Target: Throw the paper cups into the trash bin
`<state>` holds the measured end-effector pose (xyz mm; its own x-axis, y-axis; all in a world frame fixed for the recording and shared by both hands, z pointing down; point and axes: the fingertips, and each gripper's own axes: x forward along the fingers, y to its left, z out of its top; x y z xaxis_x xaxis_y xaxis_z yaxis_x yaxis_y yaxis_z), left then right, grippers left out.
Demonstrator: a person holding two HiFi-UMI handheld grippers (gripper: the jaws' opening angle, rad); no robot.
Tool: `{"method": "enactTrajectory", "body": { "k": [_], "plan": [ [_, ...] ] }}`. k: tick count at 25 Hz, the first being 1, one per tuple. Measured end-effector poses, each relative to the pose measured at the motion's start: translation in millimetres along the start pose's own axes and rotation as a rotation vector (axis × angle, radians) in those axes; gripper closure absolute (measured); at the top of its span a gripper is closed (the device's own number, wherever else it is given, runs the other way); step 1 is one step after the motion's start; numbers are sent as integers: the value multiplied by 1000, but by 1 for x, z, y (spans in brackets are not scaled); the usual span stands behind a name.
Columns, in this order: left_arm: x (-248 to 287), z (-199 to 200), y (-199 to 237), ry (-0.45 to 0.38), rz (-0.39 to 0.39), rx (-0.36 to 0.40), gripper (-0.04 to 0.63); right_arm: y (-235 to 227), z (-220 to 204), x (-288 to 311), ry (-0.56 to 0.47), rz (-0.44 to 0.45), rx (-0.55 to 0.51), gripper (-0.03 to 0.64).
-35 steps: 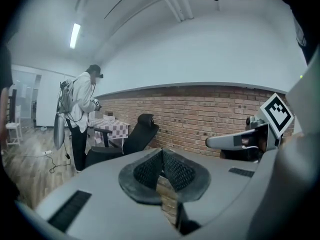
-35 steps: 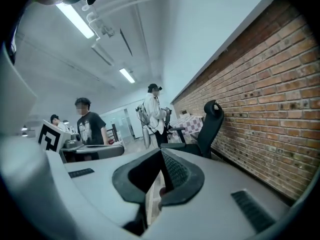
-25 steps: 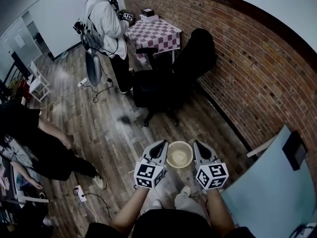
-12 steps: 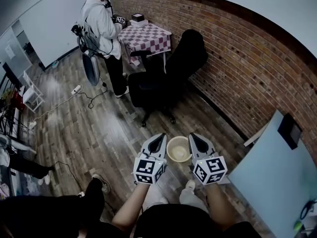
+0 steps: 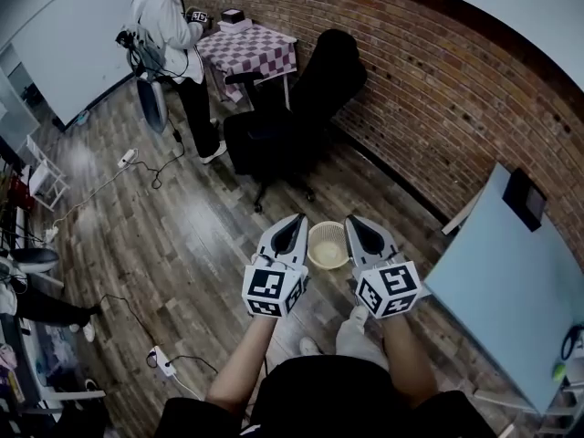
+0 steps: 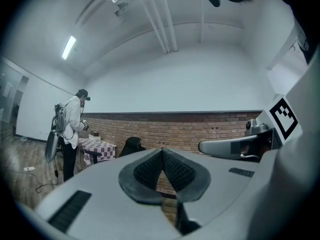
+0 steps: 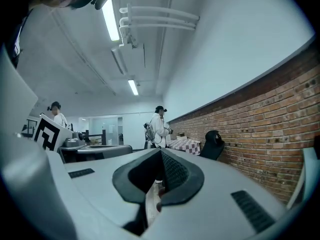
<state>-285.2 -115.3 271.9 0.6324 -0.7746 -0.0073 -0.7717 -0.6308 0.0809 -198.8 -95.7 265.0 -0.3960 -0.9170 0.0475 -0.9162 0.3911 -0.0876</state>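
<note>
Both claws closed and level, trash bin between them.
Left claw (image 5: 294, 224) and right claw (image 5: 354, 224): tips together, no paper cup made out in either. Trash bin (image 5: 328, 245) shows midway between the tips, apparently standing on the floor (image 5: 182, 235) below, equally near both hands. Its contents are too small to tell.

Floor and tables as I see them from the head view. Dark wooden plank floor (image 5: 182, 245), running up to a brick wall. Standing on it: a pale woven trash bin (image 5: 328, 245), open side up; a black office chair (image 5: 292, 121); a table with a checked cloth (image 5: 260, 53) bearing a small stack of boxes (image 5: 233, 18). A white power strip (image 5: 126, 158) with its cable lies on the planks, and I note a second strip (image 5: 164, 361) nearer. At right, a pale blue table (image 5: 511, 308) carries a dark object (image 5: 523, 199).
</note>
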Motion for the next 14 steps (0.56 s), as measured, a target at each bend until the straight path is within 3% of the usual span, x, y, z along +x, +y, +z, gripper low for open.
{"method": "enactTrajectory", "body": {
  "k": [14],
  "plan": [
    [-21,4,-22,-23,-57,-20,586,12,2,-32,-11,-45,-29,614]
  ]
}}
